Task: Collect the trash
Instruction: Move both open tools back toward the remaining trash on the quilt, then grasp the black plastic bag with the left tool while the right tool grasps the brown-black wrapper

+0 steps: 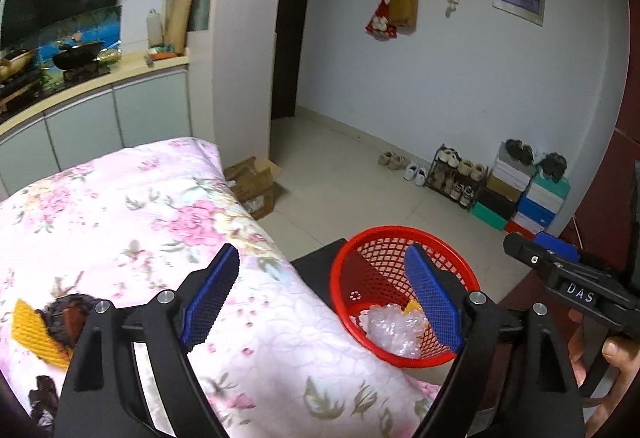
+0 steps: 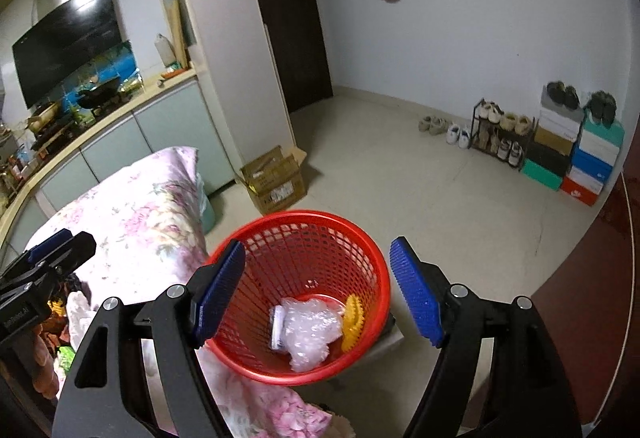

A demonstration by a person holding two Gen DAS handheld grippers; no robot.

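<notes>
A: What lies at the left?

B: A yellow ridged scrap [image 1: 34, 334] and dark crumpled wrappers [image 1: 66, 318] on the floral quilted cloth [image 1: 132, 222].

A: And the claws?

B: The left claw [image 1: 320, 302] is spread, its dimpled blue pads bare. The right claw [image 2: 318, 294] is spread too, above the red mesh basket [image 2: 304, 238], which holds crinkled clear plastic [image 2: 308, 330] and a yellow ribbed piece [image 2: 352, 322].

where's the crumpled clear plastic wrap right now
In the right wrist view the crumpled clear plastic wrap lies at the bottom of the red mesh plastic basket, between a small white packet and a yellow ridged piece.
</notes>
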